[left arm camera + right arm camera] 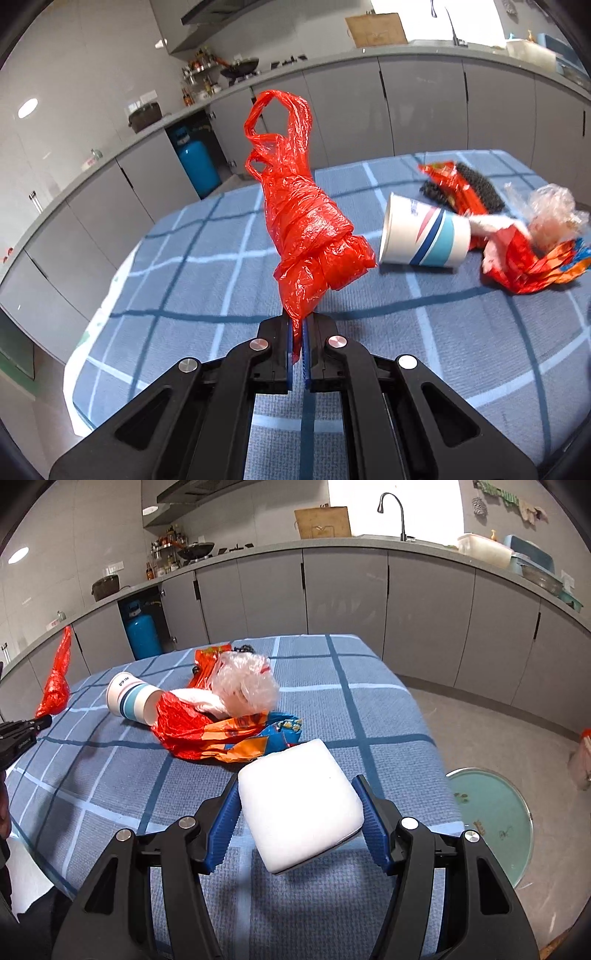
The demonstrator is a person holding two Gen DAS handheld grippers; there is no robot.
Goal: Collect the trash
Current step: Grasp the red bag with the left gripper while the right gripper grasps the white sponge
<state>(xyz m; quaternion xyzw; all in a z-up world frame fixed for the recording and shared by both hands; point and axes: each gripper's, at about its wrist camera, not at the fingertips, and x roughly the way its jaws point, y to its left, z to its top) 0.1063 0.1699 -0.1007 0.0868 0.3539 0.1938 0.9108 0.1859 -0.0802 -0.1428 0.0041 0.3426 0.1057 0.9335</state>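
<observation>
My left gripper (297,325) is shut on the bottom end of a rolled red plastic bag (303,221), which stands up off the table with its handles on top. The same red bag (55,679) shows at the left edge of the right wrist view, with the left gripper (46,720) under it. My right gripper (297,781) is shut on a white foam block (299,808), held above the table. On the blue checked tablecloth (351,709) lie a tipped paper cup (131,699), red and orange snack wrappers (207,734) and a crumpled clear plastic wad (245,683).
A black scrubby pad (476,184) lies behind the wrappers. Grey kitchen cabinets (347,587) curve round the back, with a blue gas cylinder (142,631) in an open bay. A round glass lid (495,819) lies on the floor to the table's right.
</observation>
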